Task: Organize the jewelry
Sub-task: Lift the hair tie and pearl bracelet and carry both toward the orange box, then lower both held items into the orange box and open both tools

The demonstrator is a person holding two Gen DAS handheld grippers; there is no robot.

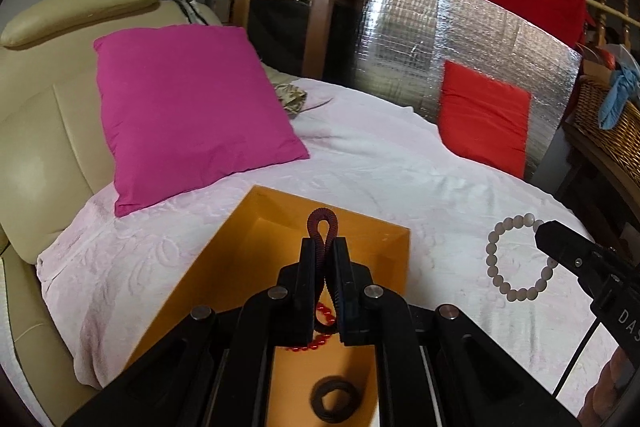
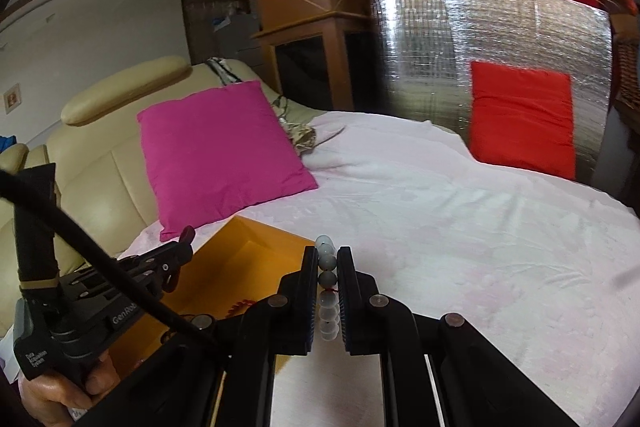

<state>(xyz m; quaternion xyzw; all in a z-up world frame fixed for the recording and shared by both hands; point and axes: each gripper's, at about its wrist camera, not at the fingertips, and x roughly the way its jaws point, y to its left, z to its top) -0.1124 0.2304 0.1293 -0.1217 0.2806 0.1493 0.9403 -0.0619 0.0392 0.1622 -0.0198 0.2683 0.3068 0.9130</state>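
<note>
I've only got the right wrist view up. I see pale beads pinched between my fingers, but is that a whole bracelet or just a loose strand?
Observer: A whole loop. From the left wrist view the pale bead bracelet hangs as a full ring from the right gripper.
Operator: What is the left gripper carrying?
Observer: The left gripper is shut on a dark red coiled band, its loop poking past the tips.
Operator: Anything already in the orange box?
Observer: Yes: the orange box holds a red bead string and a dark coiled ring.
</note>
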